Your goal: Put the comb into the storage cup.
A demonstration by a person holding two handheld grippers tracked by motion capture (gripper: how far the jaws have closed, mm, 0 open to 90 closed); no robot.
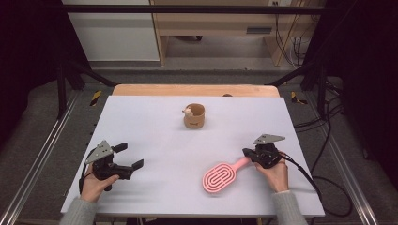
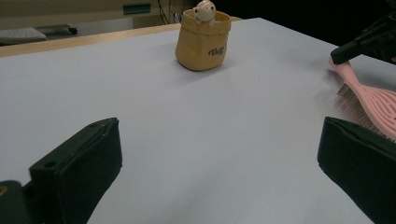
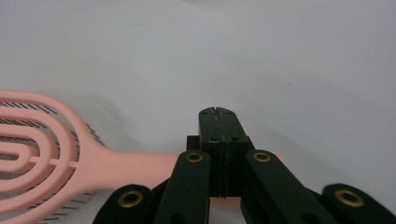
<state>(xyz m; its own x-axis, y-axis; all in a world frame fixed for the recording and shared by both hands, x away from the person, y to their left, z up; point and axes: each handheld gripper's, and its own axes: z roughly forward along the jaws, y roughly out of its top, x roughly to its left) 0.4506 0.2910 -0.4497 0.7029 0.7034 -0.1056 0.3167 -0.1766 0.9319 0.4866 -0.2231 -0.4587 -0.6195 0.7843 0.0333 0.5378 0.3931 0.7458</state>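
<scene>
A pink hairbrush (image 1: 219,177) lies flat on the white table (image 1: 155,136) at the front right, its handle pointing toward my right gripper (image 1: 246,152). In the right gripper view, that gripper (image 3: 218,114) has its jaws shut flush together, and the brush's handle (image 3: 140,163) runs crosswise beneath them. My left gripper (image 1: 131,155) is at the front left, held just above the table and wide open with nothing between its fingers (image 2: 84,163). It faces the brush (image 2: 369,100) and the cup (image 2: 204,42).
A small tan cup (image 1: 194,116) with a little animal figure on its rim stands at the table's middle back. A wooden strip (image 1: 197,90) borders the far edge. Black frame rails and cables surround the table.
</scene>
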